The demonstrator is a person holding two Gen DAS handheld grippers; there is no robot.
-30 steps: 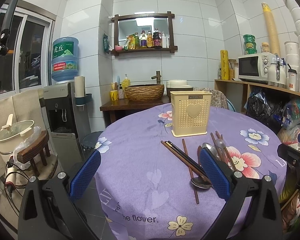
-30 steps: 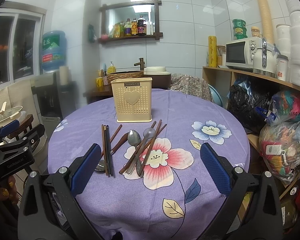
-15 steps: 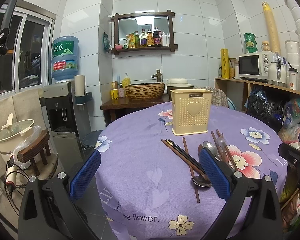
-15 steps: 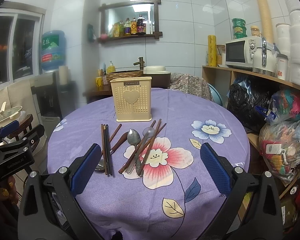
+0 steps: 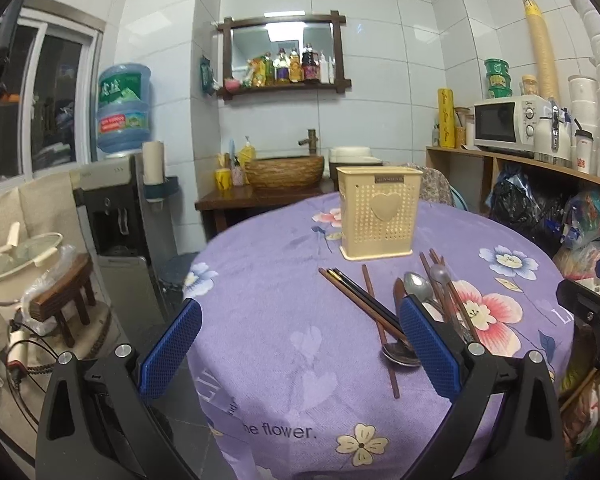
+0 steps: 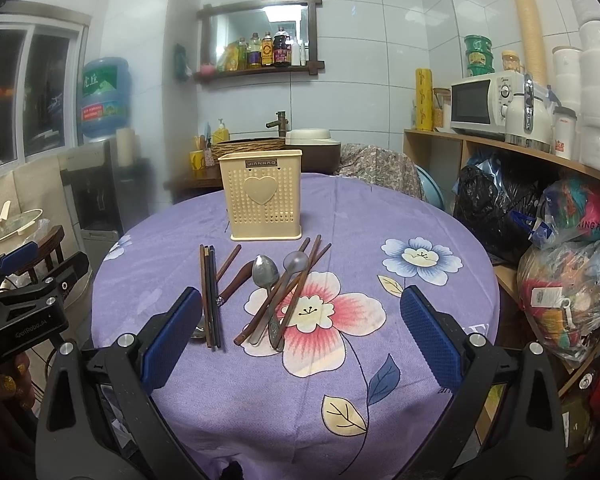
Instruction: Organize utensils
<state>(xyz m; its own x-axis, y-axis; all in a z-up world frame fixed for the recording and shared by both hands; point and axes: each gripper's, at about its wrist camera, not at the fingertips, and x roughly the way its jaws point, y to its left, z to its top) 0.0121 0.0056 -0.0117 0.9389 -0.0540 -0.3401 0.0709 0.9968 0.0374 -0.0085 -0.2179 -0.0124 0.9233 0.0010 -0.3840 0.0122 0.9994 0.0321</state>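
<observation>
A cream perforated utensil holder (image 6: 261,196) with a heart stands upright on the purple flowered tablecloth (image 6: 380,216); it also shows in the left wrist view (image 5: 378,213). In front of it lie several chopsticks (image 6: 210,294), two metal spoons (image 6: 265,271) and a brown-handled spoon (image 6: 236,280), loose on the cloth. In the left wrist view the chopsticks (image 5: 360,300) and a spoon bowl (image 5: 398,354) lie near my left gripper's right finger. My left gripper (image 5: 300,344) is open and empty at the table's left edge. My right gripper (image 6: 300,338) is open and empty above the near edge.
A water dispenser (image 5: 112,208) and a stool with a pot (image 5: 64,296) stand left of the table. A shelf with a microwave (image 6: 484,106) and full bags (image 6: 568,292) is on the right. A basin counter (image 5: 276,184) is behind the table.
Both grippers have barely moved; the views have shifted very slightly. Nothing on the table has moved.
</observation>
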